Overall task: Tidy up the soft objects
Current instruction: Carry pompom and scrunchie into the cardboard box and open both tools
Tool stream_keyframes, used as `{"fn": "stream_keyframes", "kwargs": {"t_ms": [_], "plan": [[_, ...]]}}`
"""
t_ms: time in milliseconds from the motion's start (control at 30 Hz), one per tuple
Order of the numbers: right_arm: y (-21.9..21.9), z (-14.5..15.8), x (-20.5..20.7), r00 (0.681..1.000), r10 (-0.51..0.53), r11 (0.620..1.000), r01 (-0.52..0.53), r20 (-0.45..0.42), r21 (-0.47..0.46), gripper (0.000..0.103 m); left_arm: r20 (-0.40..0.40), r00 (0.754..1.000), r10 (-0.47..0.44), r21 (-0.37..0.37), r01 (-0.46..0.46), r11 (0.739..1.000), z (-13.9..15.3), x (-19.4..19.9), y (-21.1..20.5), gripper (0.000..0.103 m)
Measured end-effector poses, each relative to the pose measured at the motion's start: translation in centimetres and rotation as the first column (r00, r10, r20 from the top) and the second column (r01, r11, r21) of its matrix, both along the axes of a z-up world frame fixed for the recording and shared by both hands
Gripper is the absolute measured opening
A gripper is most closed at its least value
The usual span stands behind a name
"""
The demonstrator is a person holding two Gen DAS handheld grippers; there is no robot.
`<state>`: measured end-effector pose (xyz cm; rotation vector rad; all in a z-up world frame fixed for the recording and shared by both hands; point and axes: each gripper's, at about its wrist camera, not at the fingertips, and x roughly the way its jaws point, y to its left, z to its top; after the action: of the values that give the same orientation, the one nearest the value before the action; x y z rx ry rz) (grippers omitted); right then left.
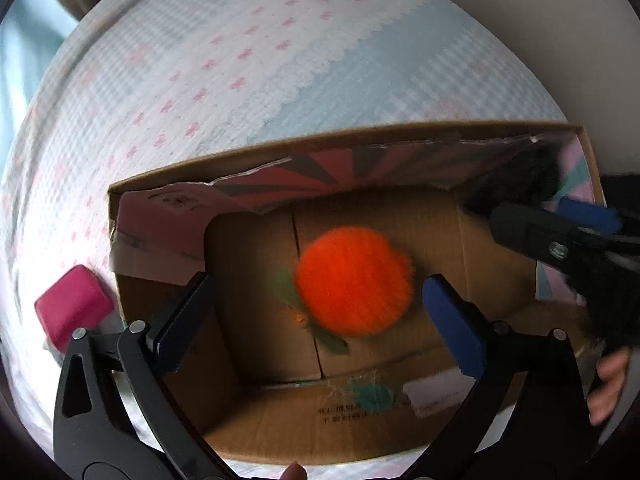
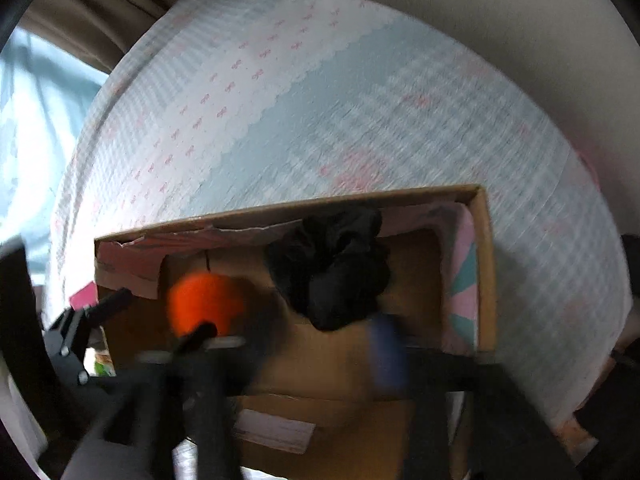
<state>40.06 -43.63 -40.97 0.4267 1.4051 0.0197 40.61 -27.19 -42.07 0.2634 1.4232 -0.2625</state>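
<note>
Orange one: a fuzzy orange pom-pom-looking ball (image 1: pixel 354 280) with little green leaf bits is sitting (or maybe still dropping, it's blurry) over the floor of the open brown cardboard box (image 1: pixel 400 432), right between the left gripper's (image 1: pixel 320 322) fingers but not touching either pad.

Black one: a crumpled black fluffy fabric thing (image 2: pixel 332 266), scrunchie or sock, honestly can't tell, is hanging out toward the far wall of the same box, just ahead of the right gripper (image 2: pixel 296 330).

Left fingers: spread wide, nothing pinched, pointing down into the box.

Right fingers: super smeared in its own view, but in the left view they're looking parted with nothing clamped, so I'm calling them spread too.

Still outside: a pink rounded-square squishy block (image 1: pixel 74 308) is lying on the pale gingham bedspread with pink bows (image 1: pixel 240 80), just beside the box's left wall.

Handling guess: all of this is looking feather-light and squashy, nothing breakable. The pink block is probably foam, so pinching across its flat sides around the middle should work; going at a corner might make it pop out.

Fluff note: the pom-pom fibres are probably slippery-ish, so grabbing deep through the middle beats nipping at the fuzz.
</note>
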Motion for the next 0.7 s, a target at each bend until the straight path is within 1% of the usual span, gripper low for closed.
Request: {"fn": "stream_keyframes", "kwargs": {"t_ms": [100,267,367,500,533,633,700], "plan": [[0.1,0.1,-0.2,1.000,0.010,1.000,-0.010,0.014,0.010,0.103,0.002,1.000,-0.014,0.018,0.014,1.000,0.1,-0.4,0.0,0.103],[-0.1,0.6,-0.7,0.999,-0.010,1.000,0.008,0.045,0.026,0.103,0.012,1.000,0.002,0.004,-0.002,1.000,0.8,-0.2,0.0,0.103],[-0.3,1.7,-1.3,0.997,-0.026,0.999,0.024,0.079,0.026,0.103,0.035,0.999,0.015,-0.011,-0.014,1.000,2.1,-0.3,0.2,0.103],[-0.1,4.5,-2.3,0.990,-0.013,1.000,0.017,0.138,-0.024,0.103,0.090,0.996,0.013,-0.022,-0.011,1.000,5.0,-1.1,0.5,0.103],[0.0,5.6,-2.6,0.988,-0.007,0.999,0.012,0.153,-0.032,0.103,0.113,0.994,0.012,-0.026,-0.009,1.000,6.2,-1.4,0.7,0.103],[0.3,8.1,-3.6,0.982,-0.019,0.999,0.027,0.187,-0.037,0.103,0.161,0.987,0.018,-0.046,-0.010,0.999,9.3,-2.5,1.1,0.103],[0.4,10.4,-4.6,0.975,-0.030,0.999,0.037,0.220,-0.028,0.103,0.198,0.980,0.033,-0.069,-0.020,0.997,11.7,-3.3,1.7,0.103]]}}
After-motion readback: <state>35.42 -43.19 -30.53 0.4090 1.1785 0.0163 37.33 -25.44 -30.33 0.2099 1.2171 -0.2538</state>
